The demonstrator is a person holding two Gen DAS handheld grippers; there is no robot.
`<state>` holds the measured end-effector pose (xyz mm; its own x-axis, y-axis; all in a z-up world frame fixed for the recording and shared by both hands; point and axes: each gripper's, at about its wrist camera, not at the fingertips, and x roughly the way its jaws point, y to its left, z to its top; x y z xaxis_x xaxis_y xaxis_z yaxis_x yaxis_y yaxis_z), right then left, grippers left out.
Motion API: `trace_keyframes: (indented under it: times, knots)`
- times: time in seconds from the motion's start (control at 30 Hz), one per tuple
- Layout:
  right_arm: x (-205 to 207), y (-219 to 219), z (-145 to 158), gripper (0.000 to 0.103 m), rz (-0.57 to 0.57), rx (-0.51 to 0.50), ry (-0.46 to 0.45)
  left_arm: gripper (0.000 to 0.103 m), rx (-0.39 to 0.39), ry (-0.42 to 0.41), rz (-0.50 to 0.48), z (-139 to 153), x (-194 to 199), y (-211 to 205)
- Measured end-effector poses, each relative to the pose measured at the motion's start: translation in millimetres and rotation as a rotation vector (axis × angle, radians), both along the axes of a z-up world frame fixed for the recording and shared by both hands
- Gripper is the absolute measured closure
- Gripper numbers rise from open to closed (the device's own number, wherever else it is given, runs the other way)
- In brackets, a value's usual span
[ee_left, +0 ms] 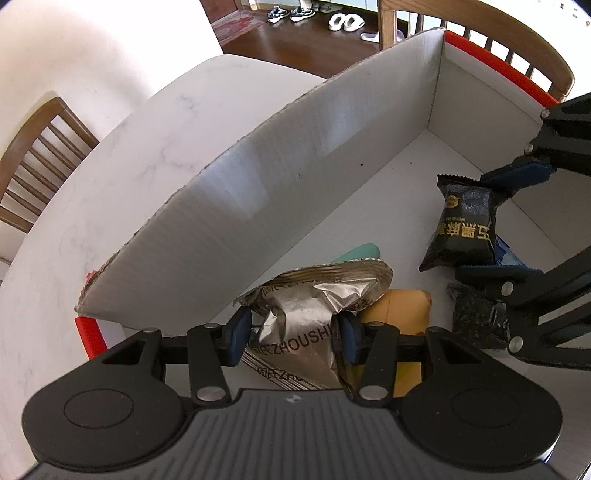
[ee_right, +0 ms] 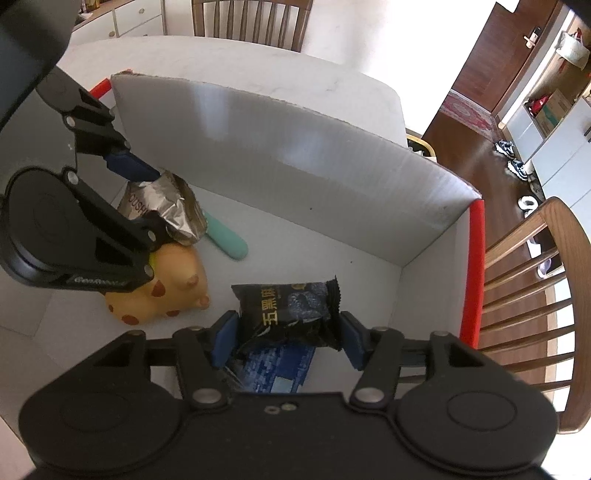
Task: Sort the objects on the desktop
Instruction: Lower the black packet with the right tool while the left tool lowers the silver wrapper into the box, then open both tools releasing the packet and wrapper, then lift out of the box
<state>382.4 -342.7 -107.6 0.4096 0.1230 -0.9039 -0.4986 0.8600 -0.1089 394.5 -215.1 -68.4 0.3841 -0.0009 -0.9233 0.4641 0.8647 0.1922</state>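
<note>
Both grippers are inside a white cardboard box with red edges. My left gripper is shut on a crumpled silver snack packet, also seen in the right wrist view. My right gripper is shut on a black snack packet, which shows in the left wrist view held above the box floor. A yellow spotted toy and a mint green stick lie on the box floor beside the silver packet. A blue packet lies under the right gripper.
The box stands on a white marble table. Another dark packet lies on the box floor. Wooden chairs stand around the table. Shoes lie on the dark wood floor beyond.
</note>
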Motion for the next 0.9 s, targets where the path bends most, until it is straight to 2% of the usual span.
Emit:
trace_keyframes:
  times: [0.07, 0.1, 0.13, 0.17, 0.5, 0.63, 0.9]
  knots:
    - [0, -1, 1, 0.041, 0.003, 0.000, -0.007, 0.051, 0.006, -0.006, -0.001, 1, 0, 2]
    - [-1, -1, 2, 0.040, 0.004, 0.003, -0.010, 0.047, 0.008, -0.012, -0.002, 2, 0, 3]
    - [-2, -1, 4, 0.039, 0.003, 0.004, -0.015, 0.038, 0.010, -0.020, -0.002, 3, -1, 3]
    - [-2, 0, 5, 0.039, 0.004, 0.003, -0.021, 0.037, 0.010, -0.032, -0.005, 4, -2, 5]
    - [-17, -6, 30, 0.039, 0.018, 0.051, -0.065, 0.036, -0.029, -0.075, -0.019, 24, -16, 14]
    - [-26, -11, 43, 0.039, 0.008, 0.089, -0.080, 0.036, -0.070, -0.094, -0.023, 36, -22, 13]
    - [-50, -20, 73, 0.039, -0.025, 0.162, -0.113, 0.036, -0.165, -0.138, -0.036, 65, -58, 9]
